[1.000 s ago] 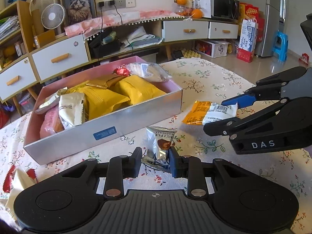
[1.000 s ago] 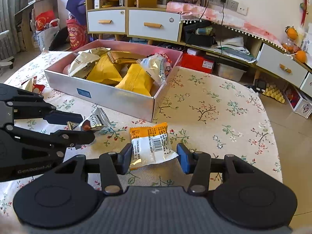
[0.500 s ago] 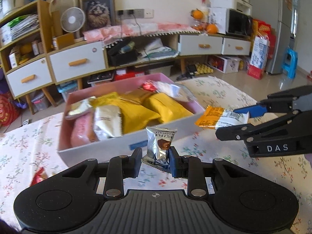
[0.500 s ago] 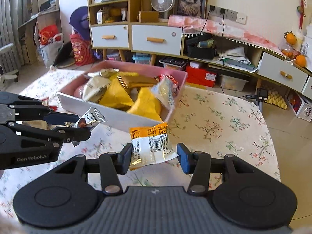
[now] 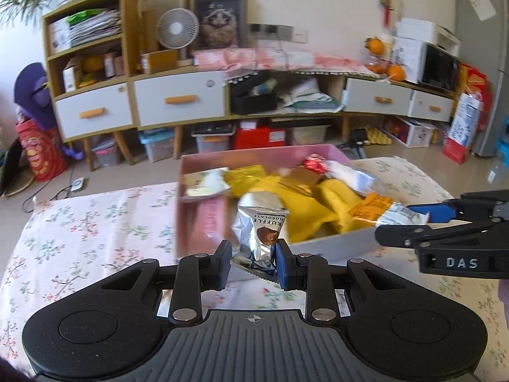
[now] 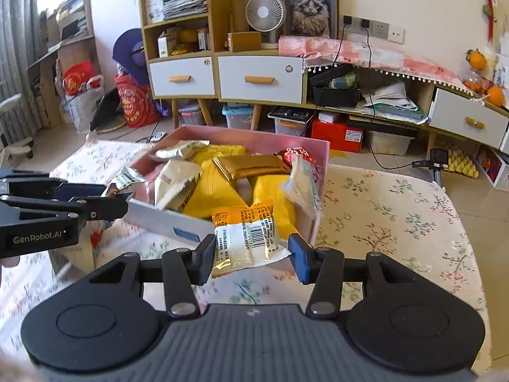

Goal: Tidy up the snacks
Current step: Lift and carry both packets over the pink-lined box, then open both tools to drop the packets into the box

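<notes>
Silver truffle packet (image 5: 259, 232) in left gripper (image 5: 253, 262); printed text upside-down, lower edge hidden.

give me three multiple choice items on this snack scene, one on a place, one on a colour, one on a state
1. Where do the yellow packets lie?
A. inside the pink box
B. on the floor
C. on the shelf by the fan

2. What colour is the top band of the packet in the right tongs?
A. green
B. orange
C. purple

3. What state are the left tongs in?
A. wide open and empty
B. shut on the silver truffle packet
C. shut on a red candy

Answers:
1. A, the yellow packets sit piled within the walls of the pink box.
2. B, the packet clamped in the right tongs has an orange band above its white barcode part.
3. B, the left tongs press from both sides on the silver truffle packet, held clear of the table.
</notes>
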A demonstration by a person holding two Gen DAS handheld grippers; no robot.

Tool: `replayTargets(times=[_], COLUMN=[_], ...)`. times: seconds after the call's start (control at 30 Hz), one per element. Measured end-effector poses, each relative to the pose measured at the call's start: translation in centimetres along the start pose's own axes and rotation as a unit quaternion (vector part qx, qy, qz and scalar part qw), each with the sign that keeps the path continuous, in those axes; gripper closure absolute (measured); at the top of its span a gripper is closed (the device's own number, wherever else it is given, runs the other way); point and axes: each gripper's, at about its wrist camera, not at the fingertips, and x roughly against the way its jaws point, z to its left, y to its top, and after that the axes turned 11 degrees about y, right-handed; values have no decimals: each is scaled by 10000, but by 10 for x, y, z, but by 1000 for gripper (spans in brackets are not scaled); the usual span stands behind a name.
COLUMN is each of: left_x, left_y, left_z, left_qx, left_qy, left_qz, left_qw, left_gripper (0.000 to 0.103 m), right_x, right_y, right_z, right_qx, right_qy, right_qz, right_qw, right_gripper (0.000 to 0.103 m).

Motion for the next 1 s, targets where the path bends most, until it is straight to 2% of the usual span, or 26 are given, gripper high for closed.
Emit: replayTargets(times=[0.33, 0.77, 1.0], left_x=[-34, -65, -70], left_y=[6, 12, 13], left_z=[19, 7, 11], left_qx=[123, -61, -7], left_qy=[275, 314, 261], left_qz=[206, 278, 292], left_qw=[9993, 9991, 9992], left_gripper=[76, 76, 76], right_x=[-16, -40, -44], right_y=[11, 21, 19], right_z=[2, 3, 4], right_qx=[-698, -521, -388], right_qy=[49, -172, -252], right_qz=[-322, -333, -237], right_qw=[9970, 9979, 9987], right_gripper=[58, 58, 57])
